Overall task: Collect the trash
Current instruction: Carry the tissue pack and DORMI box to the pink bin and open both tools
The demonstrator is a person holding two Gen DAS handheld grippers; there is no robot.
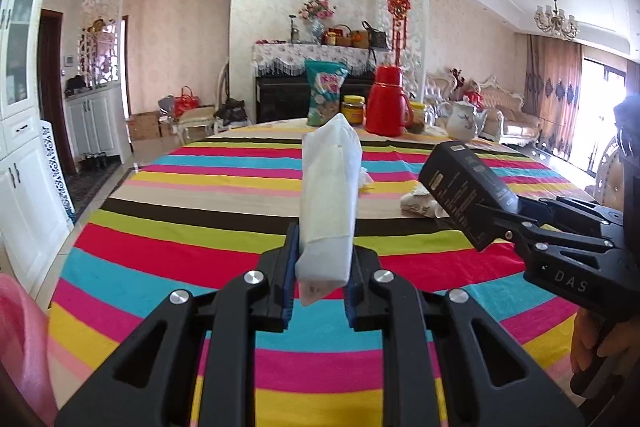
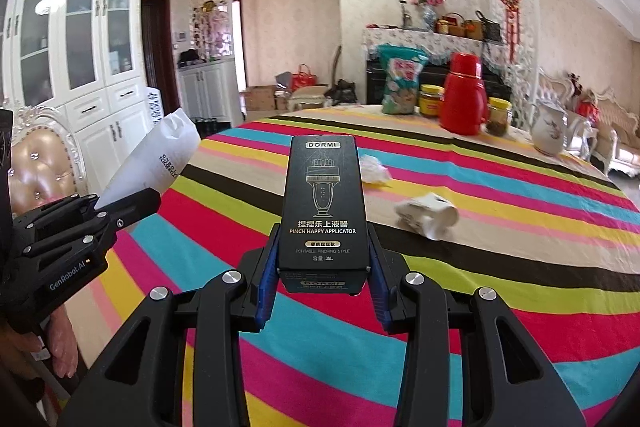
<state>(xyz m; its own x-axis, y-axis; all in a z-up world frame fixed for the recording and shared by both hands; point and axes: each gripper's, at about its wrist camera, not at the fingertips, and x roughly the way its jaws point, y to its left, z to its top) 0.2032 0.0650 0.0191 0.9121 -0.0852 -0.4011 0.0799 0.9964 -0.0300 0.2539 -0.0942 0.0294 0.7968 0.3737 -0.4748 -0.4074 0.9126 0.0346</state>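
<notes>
Trash: left claw [image 1: 320, 291] grips white packet [image 1: 328, 195], right claw [image 2: 324, 283] black box [image 2: 323, 203].

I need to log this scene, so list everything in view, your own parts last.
white packet: 1, white, held upright in left gripper
black box: 1, black, held in right gripper
crumpled paper: 1, white, mid-table
crushed paper cup: 1, white, on its side, mid-table
tablecloth: 1, multicolour stripes
snack bag: 1, teal, far edge
jars: 2, yellow lids, beside flask
thermos flask: 1, red, far edge
teapot: 1, white, far right
left gripper: black, blue-padded fingers
right gripper: same
</notes>
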